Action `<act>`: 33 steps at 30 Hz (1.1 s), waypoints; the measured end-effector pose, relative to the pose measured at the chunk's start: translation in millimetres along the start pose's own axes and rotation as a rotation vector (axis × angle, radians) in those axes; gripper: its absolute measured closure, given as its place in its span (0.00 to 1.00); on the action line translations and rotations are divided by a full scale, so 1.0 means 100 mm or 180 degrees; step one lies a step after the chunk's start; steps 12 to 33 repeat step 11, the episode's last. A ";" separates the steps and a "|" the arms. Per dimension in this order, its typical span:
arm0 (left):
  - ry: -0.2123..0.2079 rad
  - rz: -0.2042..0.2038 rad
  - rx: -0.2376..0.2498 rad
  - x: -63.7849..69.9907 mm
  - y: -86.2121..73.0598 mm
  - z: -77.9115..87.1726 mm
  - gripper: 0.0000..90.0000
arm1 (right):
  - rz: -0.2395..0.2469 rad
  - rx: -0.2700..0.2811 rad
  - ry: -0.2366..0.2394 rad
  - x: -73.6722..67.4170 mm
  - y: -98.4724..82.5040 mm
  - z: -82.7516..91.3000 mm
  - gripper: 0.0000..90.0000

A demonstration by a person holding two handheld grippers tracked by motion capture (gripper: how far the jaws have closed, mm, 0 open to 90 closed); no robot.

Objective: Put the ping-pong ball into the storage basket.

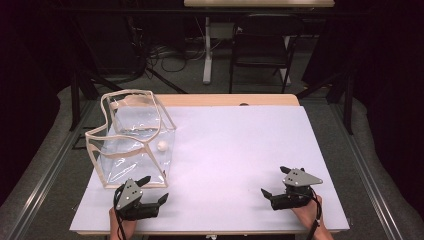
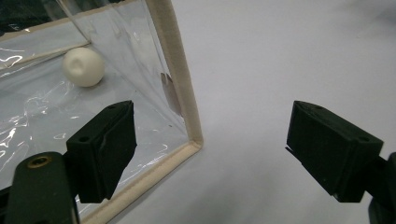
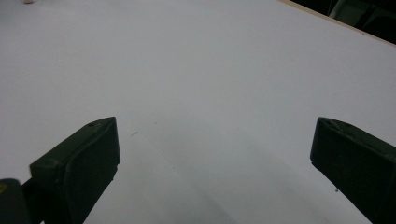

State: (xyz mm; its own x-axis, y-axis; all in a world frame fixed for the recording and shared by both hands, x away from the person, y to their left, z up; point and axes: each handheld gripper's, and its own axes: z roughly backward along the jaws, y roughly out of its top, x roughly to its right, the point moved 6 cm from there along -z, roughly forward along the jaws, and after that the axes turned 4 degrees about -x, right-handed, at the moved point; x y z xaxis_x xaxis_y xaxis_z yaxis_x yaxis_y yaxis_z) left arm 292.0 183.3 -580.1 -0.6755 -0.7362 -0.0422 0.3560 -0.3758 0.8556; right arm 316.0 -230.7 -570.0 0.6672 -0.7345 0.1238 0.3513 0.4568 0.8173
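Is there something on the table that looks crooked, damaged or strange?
Yes. The clear bag with beige trim at the table's left looks crumpled: its top rim sags and twists rather than standing square. A small white ball lies inside it. Both tongs, left and right, are open and empty.

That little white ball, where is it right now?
The white ball lies inside the clear bag at the table's left in the high view, near its right wall, just beyond the open left tongs.
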 end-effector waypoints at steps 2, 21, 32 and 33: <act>0.0001 -0.0001 -0.0004 0.00 0.00 0.00 0.18 | -0.0006 0.0010 0.0001 0.00 0.00 0.00 0.01; 0.0019 0.0002 -0.0041 -0.01 -0.01 0.01 0.18 | -0.0002 0.0027 0.0006 0.00 0.01 0.01 0.01; 0.0019 0.0002 -0.0041 -0.01 -0.01 0.01 0.18 | -0.0002 0.0027 0.0006 0.00 0.01 0.01 0.01; 0.0019 0.0002 -0.0041 -0.01 -0.01 0.01 0.18 | -0.0002 0.0027 0.0006 0.00 0.01 0.01 0.01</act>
